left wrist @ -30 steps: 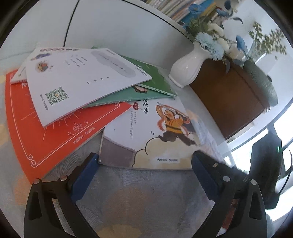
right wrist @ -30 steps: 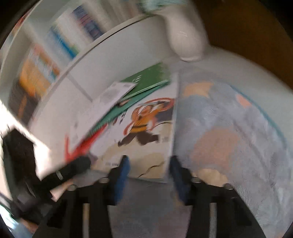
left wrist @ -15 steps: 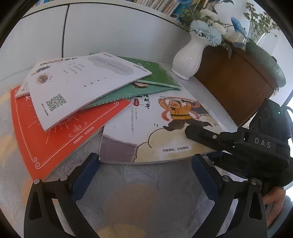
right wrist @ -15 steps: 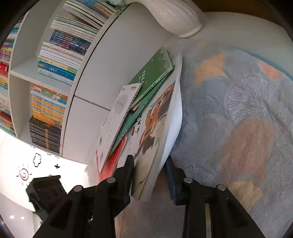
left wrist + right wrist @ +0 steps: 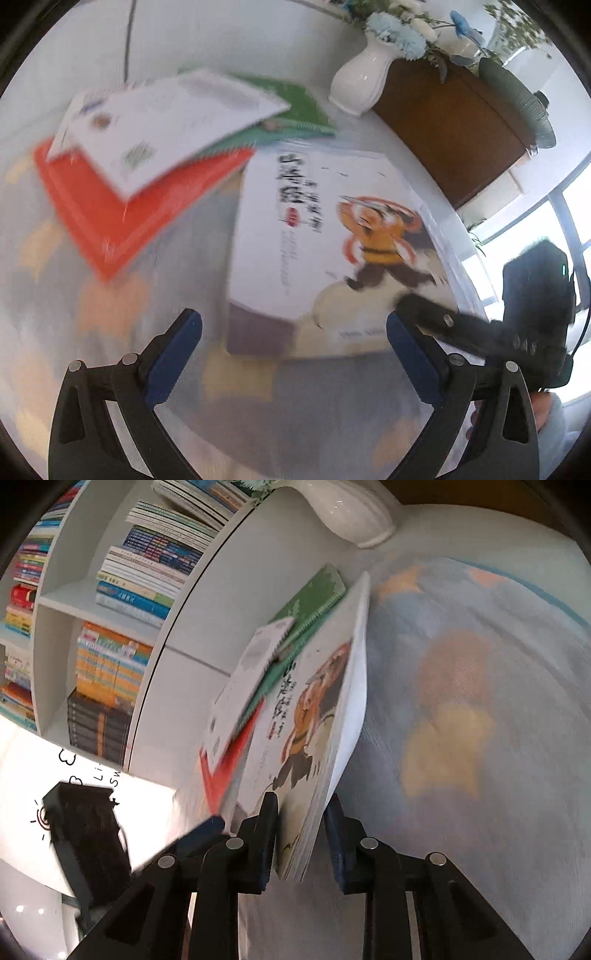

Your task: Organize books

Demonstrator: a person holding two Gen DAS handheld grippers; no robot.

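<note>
While its cover writing blurs, the right claw (image 5: 301, 840) closes on the picture book (image 5: 317, 716).

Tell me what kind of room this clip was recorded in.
Probably a home living room or reading corner: a white bookshelf packed with books, a patterned rug where picture books lie scattered, and a white vase of flowers beside a wooden cabinet.
</note>
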